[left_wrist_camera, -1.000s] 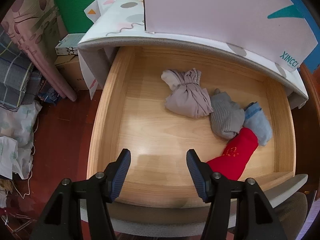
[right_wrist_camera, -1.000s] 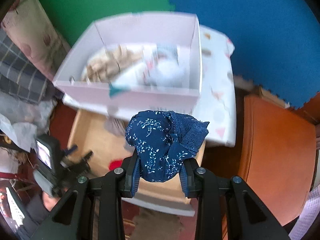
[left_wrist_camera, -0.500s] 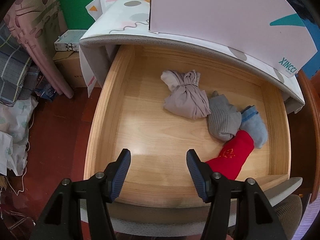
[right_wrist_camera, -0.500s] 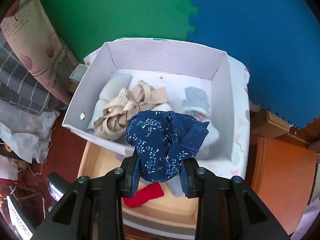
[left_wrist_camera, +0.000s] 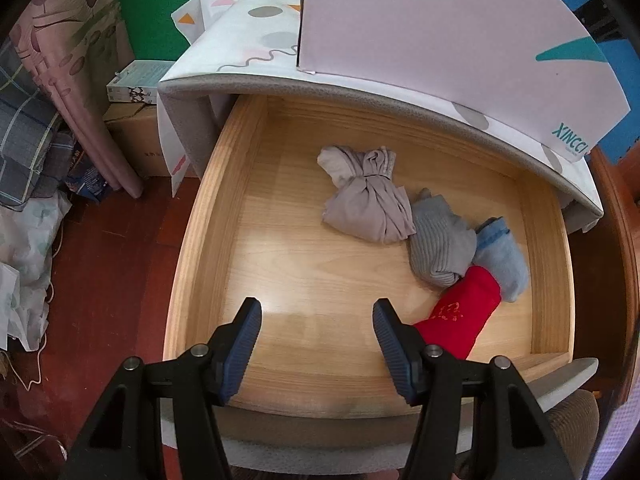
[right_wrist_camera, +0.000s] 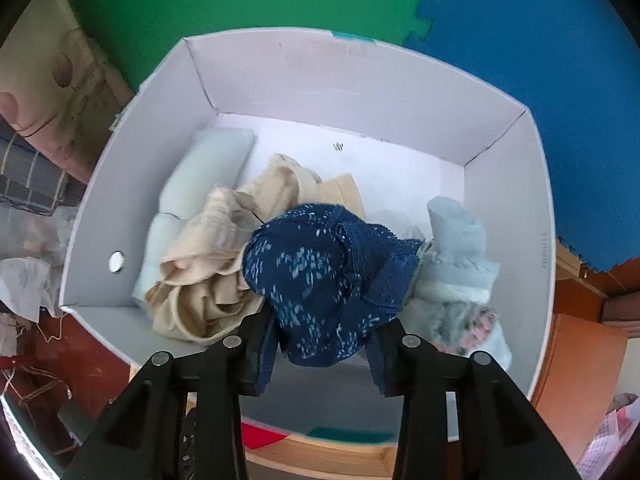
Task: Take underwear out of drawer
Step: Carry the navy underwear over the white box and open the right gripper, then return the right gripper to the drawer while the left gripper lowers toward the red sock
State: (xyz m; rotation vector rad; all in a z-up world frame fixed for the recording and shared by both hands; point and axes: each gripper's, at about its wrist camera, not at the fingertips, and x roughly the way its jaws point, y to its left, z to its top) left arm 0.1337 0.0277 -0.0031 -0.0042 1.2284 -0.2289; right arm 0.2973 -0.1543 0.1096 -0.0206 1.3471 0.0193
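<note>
In the left wrist view the open wooden drawer (left_wrist_camera: 224, 184) holds a beige knotted garment (left_wrist_camera: 368, 196), a grey ribbed one (left_wrist_camera: 440, 244), a light blue one (left_wrist_camera: 500, 256) and a red one (left_wrist_camera: 464, 316). My left gripper (left_wrist_camera: 317, 322) is open and empty above the drawer's front. My right gripper (right_wrist_camera: 324, 344) is shut on navy floral underwear (right_wrist_camera: 320, 280) and holds it over the white box (right_wrist_camera: 360, 80), which contains beige (right_wrist_camera: 224, 256), pale green (right_wrist_camera: 204, 176) and light blue (right_wrist_camera: 456, 256) garments.
The white box (left_wrist_camera: 440, 32) stands on the patterned cabinet top (left_wrist_camera: 256, 28) above the drawer. Clothes and boxes (left_wrist_camera: 40, 152) lie on the red floor at the left. An orange-brown piece of furniture (right_wrist_camera: 580, 380) stands at the right.
My right gripper has carried the navy underwear forward and down, from in front of the cabinet to low over the white box. My left gripper has stayed open over the drawer, shifting slightly.
</note>
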